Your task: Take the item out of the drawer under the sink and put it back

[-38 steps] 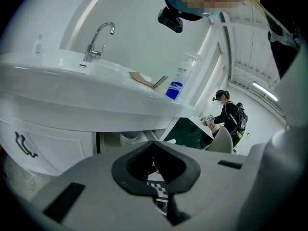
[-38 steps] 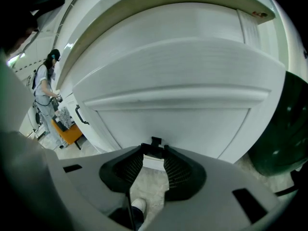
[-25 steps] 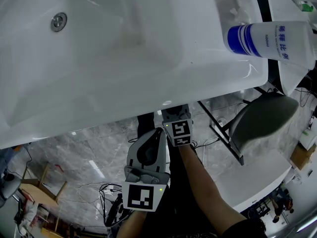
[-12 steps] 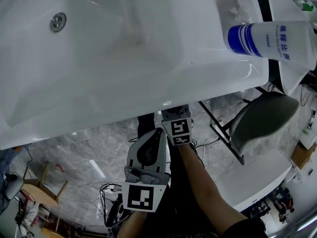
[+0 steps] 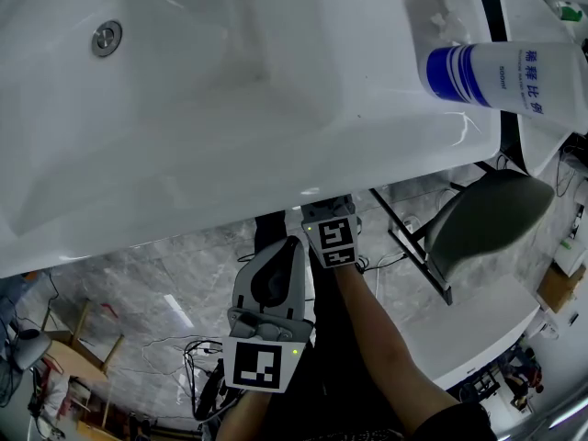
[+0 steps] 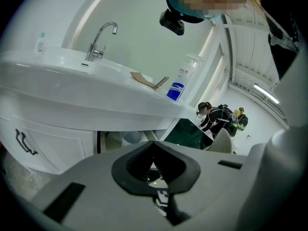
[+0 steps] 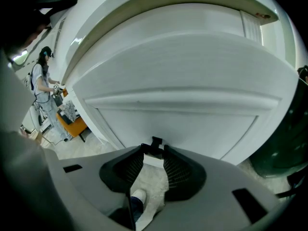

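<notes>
right gripper [image 7: 154, 150]: clenched on black drawer handle [image 7: 155, 142] at its 12 o'clock, likely readying a pull | left gripper [image 6: 154, 144]: clamped, empty, at 6 o'clock, clear of drawer [image 7: 183, 119] | item: unseen, presumably inside | 1 pull pending

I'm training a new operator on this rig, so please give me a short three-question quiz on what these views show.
1. True or false: the left tongs are wide open.
2. Which thing sits between the tips of the right tongs? A: a tap. B: a black handle. C: a drain plug.
3. Fill in: the bottle beside the basin bears a ___ band.

Key: 1 false (they are shut and empty); 2 B; 3 blue.
</notes>
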A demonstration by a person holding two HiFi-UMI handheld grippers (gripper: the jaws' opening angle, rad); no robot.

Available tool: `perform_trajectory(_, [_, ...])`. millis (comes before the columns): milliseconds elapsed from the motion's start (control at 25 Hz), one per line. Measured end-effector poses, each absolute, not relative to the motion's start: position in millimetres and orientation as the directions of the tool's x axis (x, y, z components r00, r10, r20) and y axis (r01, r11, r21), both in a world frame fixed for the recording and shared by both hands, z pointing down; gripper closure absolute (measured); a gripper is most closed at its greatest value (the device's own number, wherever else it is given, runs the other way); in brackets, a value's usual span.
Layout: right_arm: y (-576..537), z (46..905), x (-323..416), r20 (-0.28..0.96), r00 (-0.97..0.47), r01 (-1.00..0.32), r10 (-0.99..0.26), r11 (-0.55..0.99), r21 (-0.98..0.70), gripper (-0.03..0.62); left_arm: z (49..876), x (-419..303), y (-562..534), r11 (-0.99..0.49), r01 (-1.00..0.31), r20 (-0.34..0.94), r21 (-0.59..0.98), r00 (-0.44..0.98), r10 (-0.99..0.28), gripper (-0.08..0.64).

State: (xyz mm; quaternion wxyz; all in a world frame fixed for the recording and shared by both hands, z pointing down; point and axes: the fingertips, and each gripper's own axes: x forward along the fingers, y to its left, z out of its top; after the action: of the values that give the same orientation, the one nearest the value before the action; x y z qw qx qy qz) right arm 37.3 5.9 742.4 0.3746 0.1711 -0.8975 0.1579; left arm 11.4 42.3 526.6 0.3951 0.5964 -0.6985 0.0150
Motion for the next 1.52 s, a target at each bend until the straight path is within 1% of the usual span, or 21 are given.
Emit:
perform_trajectory(360, [10, 741, 43, 0.714, -0.663, -0.453, -0.224, 0.880, -0.144, 0.456, 529, 11, 48, 0.296, -0.848, 0.578, 0.439, 0.014, -0.816, 0.560])
perform_trajectory(920, [35, 740, 68, 0.706, -0.675, -0.446, -0.212, 0.880, -0.162, 0.457, 529, 14, 49, 0.285, -0.855, 0.585, 0.433, 0.025, -0.811, 0.560])
perform_trajectory(1520, [38, 738, 71, 0.683, -0.701, -0.430, -0.207, 0.886, -0.173, 0.457, 530, 18, 50, 0.277, -0.861, 0.591, 0.427, 0.034, -0.806, 0.560])
